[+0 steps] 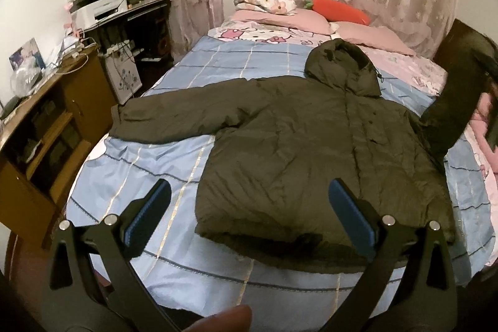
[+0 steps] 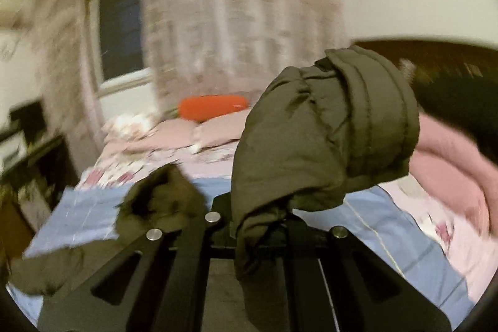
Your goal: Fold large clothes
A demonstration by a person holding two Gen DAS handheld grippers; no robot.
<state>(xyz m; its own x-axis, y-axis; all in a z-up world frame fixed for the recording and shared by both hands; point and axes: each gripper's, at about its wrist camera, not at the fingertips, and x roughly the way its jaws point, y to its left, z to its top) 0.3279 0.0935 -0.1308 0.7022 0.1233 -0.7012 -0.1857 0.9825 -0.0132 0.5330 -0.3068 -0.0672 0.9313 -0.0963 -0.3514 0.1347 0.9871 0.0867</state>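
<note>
left wrist view: desk (image 1: 46,114) at left, jacket (image 1: 295,151) spread flat on the bed (image 1: 149,164), 1 sleeve out left, hood toward the pillows (image 1: 298,17). left gripper (image 1: 249,217) wide open, holding nothing, above the hem. only the right wrist view, blurred, shows the right gripper (image 2: 264,217) clamped on the other sleeve (image 2: 323,129), lifted off the bed.

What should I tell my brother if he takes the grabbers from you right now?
Left gripper: open, empty, hovering over the jacket's hem.
Right gripper: shut on the sleeve, lifted off the bed.
Jacket: spread front-up on the bed, hood toward the pillows, other sleeve still stretched out flat.
Done: one sleeve picked up.
Left: lay it across the body, fold the other sleeve, then the body.
</note>
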